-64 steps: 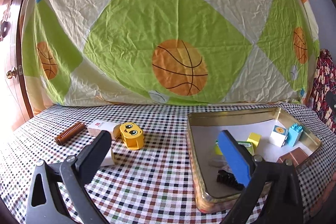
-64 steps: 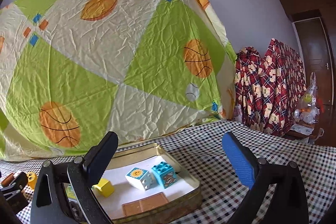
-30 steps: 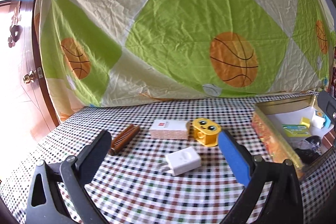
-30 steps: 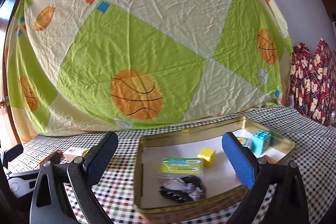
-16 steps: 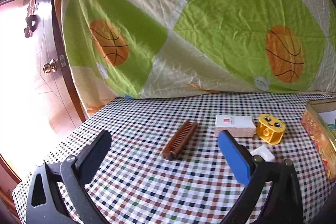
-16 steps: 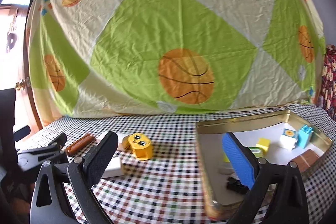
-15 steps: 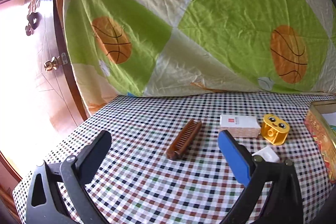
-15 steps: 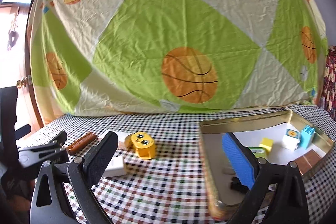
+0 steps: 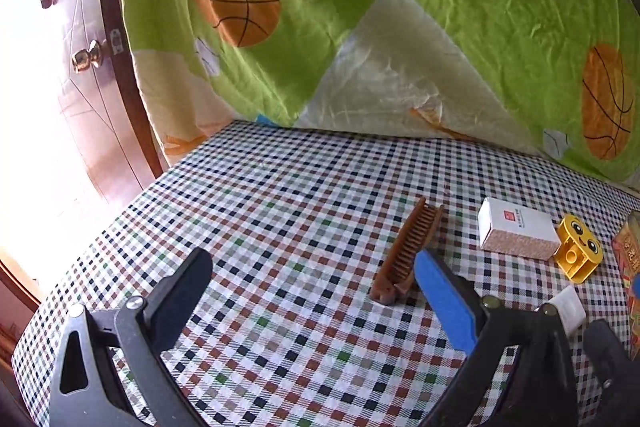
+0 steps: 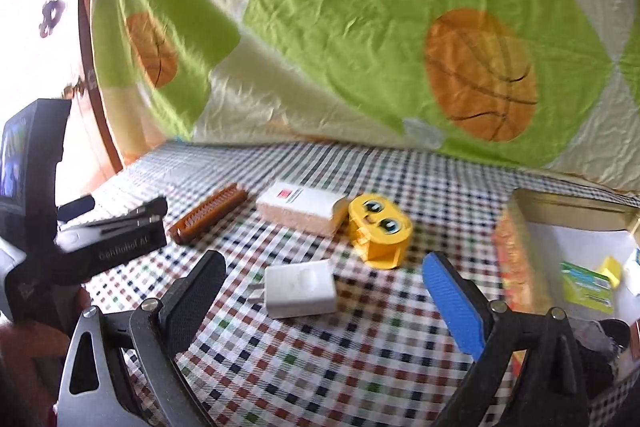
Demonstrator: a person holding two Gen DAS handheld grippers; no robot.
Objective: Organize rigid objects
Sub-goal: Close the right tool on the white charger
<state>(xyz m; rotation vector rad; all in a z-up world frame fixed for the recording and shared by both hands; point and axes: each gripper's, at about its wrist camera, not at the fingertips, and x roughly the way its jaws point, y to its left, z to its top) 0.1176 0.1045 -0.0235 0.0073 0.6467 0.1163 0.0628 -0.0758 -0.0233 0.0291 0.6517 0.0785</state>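
A white charger (image 10: 300, 287) lies on the checked cloth between my right gripper's (image 10: 324, 297) fingers. The jaws are closing, and the pads stand clear of it. Behind it sit a yellow face block (image 10: 378, 227), a white box (image 10: 300, 207) and a brown comb (image 10: 208, 215). In the left wrist view my left gripper (image 9: 312, 293) is open over bare cloth. The comb (image 9: 408, 251) lies just beyond its blue fingertip (image 9: 440, 291). The box (image 9: 516, 233), the block (image 9: 578, 249) and the charger (image 9: 568, 307) lie to the right.
A gold tin (image 10: 560, 209) stands at the right, with a green packet (image 10: 586, 283) and a yellow cube (image 10: 610, 269) inside. The left gripper (image 10: 120, 209) reaches in from the left. A wooden door (image 9: 80, 99) and the table's left edge lie beyond, with a basketball-print sheet (image 9: 400, 27) behind.
Both views have swung left and dipped toward the table. The tin slid to the right edge. The charger now lies between the right fingers, and the comb is close to the left blue finger.
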